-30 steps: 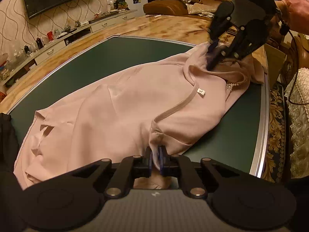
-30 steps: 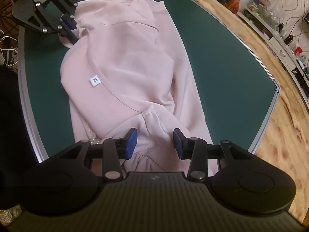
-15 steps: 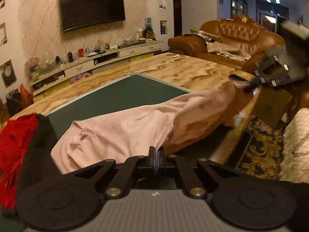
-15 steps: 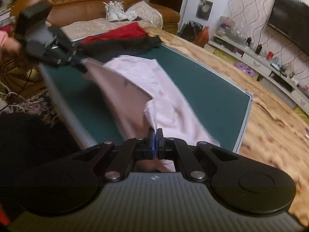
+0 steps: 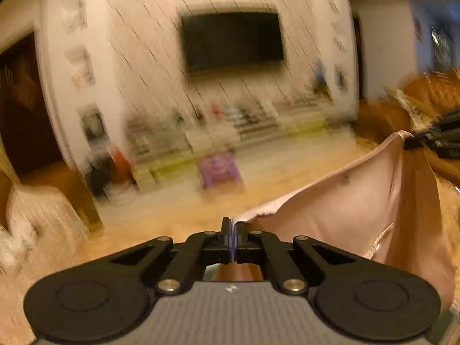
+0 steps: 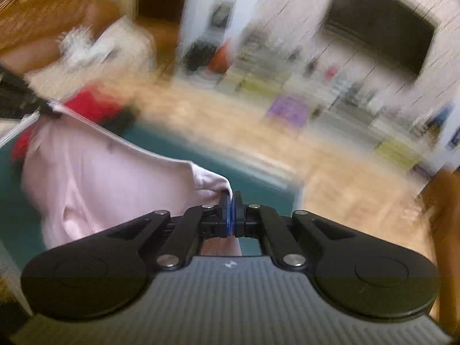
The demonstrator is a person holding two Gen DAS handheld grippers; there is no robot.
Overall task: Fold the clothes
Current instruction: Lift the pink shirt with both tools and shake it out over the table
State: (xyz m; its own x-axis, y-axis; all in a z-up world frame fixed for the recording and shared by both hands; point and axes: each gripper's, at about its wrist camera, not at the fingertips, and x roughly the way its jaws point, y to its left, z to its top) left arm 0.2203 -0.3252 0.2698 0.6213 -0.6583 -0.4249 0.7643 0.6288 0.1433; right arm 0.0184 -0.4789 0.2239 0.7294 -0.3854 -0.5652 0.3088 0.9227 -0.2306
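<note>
My left gripper [image 5: 231, 237] sits low in the middle of its frame with the fingers pinched together on a corner of the pink garment [image 5: 353, 212], and my right gripper [image 6: 231, 214] is likewise clamped on the other corner of that garment [image 6: 100, 178], low in the middle of its own frame. From the left gripper the cloth runs up and to the right, its hemmed top edge rising to the right edge of the frame, where the other gripper [image 5: 437, 139] pinches it; from the right gripper the same edge climbs to the upper left, where the dark fingers of the other gripper [image 6: 26, 100] show at the frame's left edge. So the garment's long top edge is stretched between my two hands and the body hangs below it as a loose sheet; neither hand is nearer, each has its own corner. Below the cloth in the right view lies the green table [image 6: 253, 178], with a red and black heap [image 6: 97, 106] at the left of the frame, just behind the hanging cloth. I judge that heap the only thing to avoid when laying the garment down. The television [image 5: 233, 40] on the far wall is well apart and much blurred.
</note>
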